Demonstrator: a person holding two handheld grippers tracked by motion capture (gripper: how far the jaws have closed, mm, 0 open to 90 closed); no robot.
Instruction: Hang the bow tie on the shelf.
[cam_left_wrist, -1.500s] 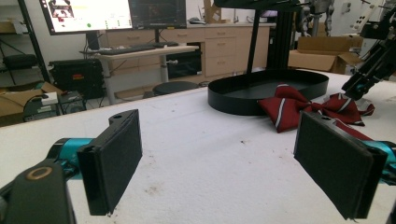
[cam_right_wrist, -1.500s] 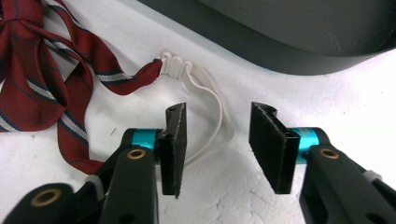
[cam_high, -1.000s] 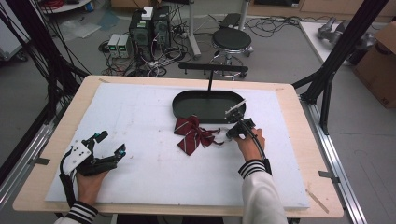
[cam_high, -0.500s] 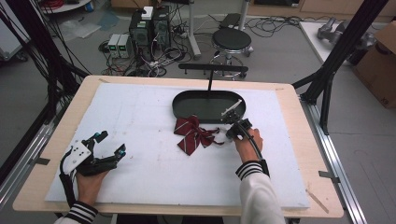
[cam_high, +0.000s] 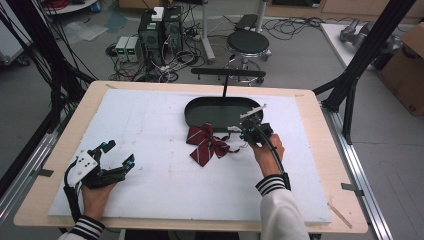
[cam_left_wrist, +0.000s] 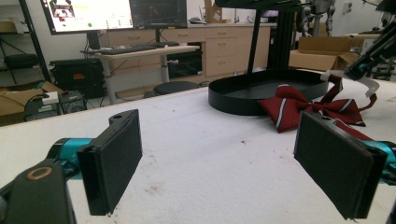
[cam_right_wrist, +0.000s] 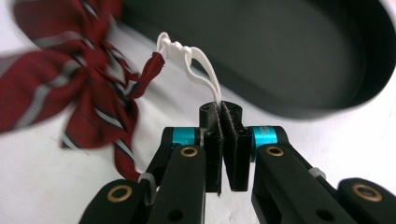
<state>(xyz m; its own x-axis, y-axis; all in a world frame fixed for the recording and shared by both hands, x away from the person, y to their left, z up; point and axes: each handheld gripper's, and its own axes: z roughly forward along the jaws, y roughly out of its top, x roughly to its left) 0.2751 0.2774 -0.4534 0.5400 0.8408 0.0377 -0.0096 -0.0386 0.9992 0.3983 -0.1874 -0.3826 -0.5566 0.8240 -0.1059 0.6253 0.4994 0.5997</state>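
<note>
Dragged clear of the black tray, a striped bow tie trails its white elastic loop from the right gripper's clamped jaws, while the left gripper rests wide apart near the worktop's front-left corner

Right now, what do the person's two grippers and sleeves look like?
Both the left gripper and right gripper are black with teal collars and brass-ringed pivots; flat black padded fingers. The left carries a grey plate and a trailing black cable. Sleeves are white with striped cuffs.

bow tie blurred, tray edge-cropped
</note>
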